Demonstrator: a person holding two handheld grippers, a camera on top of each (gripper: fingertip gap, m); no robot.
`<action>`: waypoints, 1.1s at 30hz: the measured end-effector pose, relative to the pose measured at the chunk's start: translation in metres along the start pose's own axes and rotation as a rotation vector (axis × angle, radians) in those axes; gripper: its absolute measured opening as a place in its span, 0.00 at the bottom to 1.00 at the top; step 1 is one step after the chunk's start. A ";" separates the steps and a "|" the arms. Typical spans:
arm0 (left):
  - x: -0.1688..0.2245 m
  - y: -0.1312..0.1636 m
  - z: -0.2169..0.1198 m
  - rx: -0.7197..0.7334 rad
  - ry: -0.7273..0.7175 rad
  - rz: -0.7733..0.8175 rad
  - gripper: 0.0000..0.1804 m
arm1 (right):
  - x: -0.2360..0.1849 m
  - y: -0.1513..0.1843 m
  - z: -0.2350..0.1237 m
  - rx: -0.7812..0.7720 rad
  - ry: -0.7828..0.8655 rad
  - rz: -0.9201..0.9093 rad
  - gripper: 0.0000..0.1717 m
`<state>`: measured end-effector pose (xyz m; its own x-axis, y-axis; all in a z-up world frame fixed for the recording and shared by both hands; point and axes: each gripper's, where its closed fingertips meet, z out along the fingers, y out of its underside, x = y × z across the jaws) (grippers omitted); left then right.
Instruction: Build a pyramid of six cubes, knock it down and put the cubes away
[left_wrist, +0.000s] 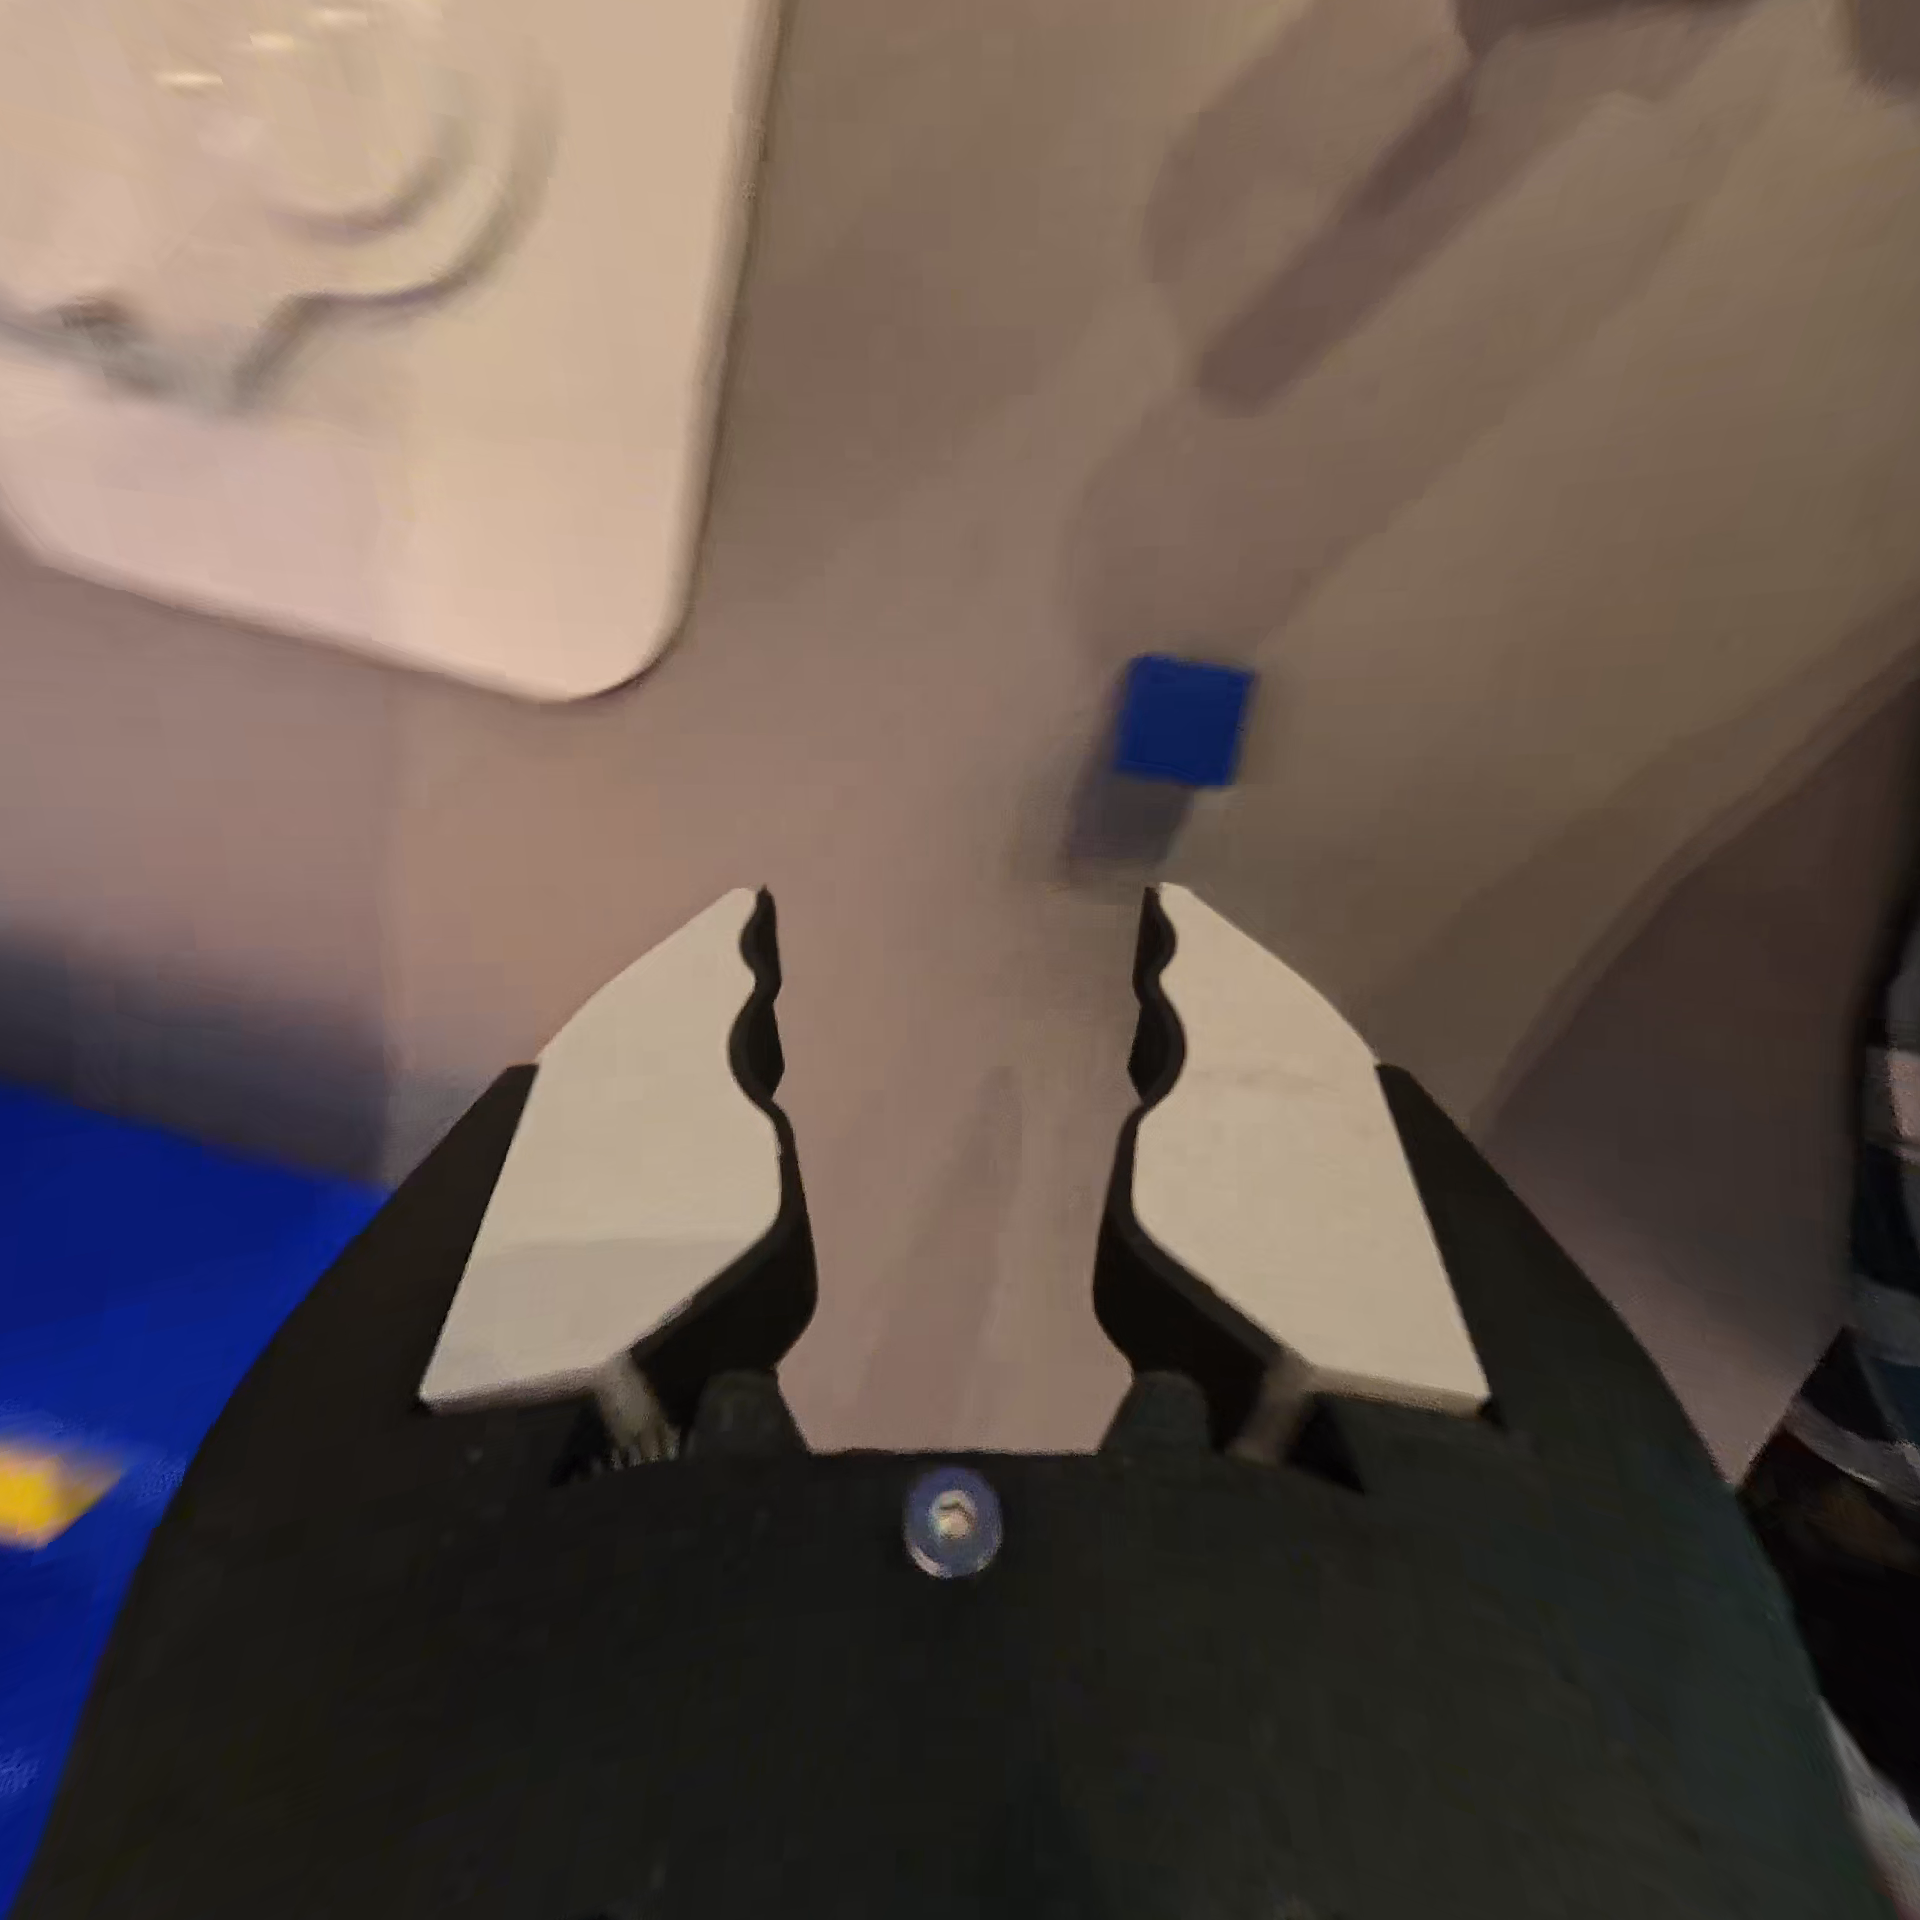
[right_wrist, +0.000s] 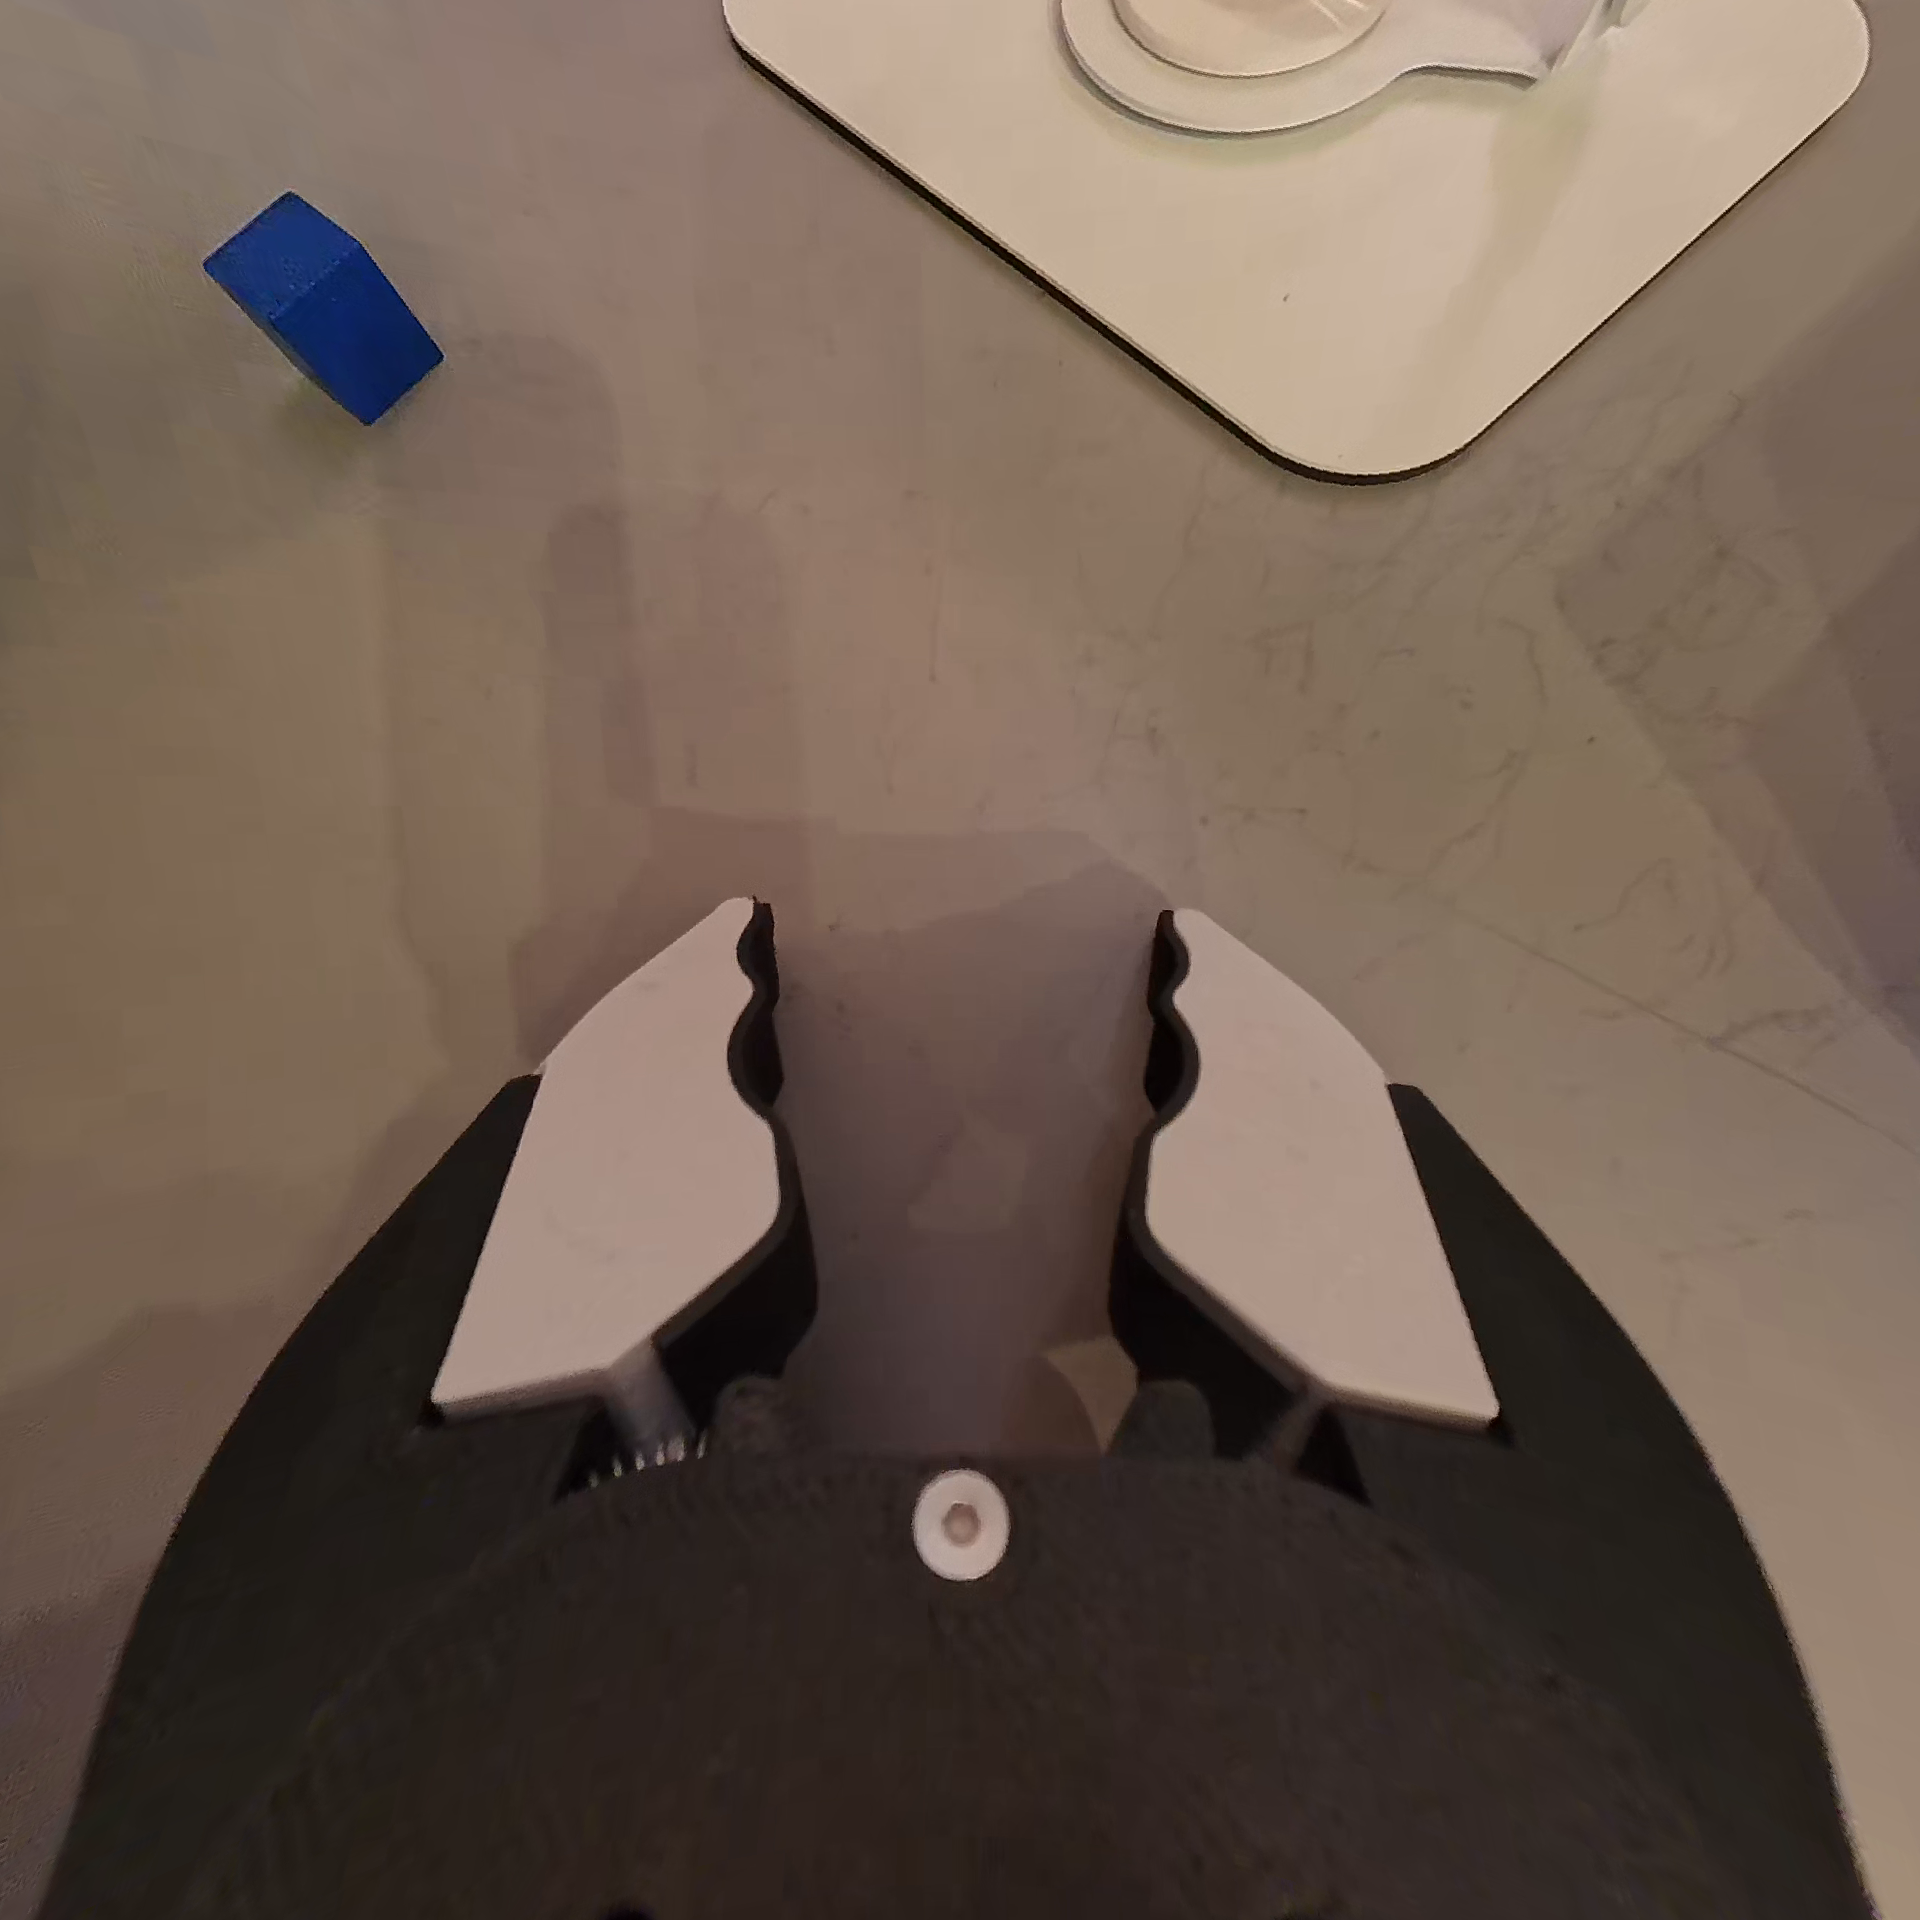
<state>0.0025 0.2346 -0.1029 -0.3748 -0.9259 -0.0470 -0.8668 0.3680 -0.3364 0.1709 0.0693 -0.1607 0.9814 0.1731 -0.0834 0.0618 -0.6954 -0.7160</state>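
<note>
Grippers first: our left gripper stands wide with nothing between its fingers, a single blue cube on the desk just ahead to its right. Our right gripper, equally wide and bare, has that cube far to its left. We see no pyramid, so we judge most work is left.
</note>
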 end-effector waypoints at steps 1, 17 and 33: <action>-0.022 0.008 -0.019 0.025 -0.059 -0.032 0.35 | 0.000 0.000 0.000 -0.001 0.001 0.001 0.40; -0.221 0.169 -0.004 -0.247 -0.170 -0.132 0.30 | 0.005 -0.001 0.000 -0.001 0.022 0.006 0.37; -0.162 0.130 -0.064 -0.130 -0.183 -0.121 0.16 | 0.008 -0.002 -0.001 0.001 0.034 0.010 0.35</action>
<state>-0.0698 0.4382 -0.0789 -0.2101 -0.9595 -0.1876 -0.9412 0.2504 -0.2268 0.1786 0.0715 -0.1598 0.9875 0.1424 -0.0674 0.0516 -0.6966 -0.7156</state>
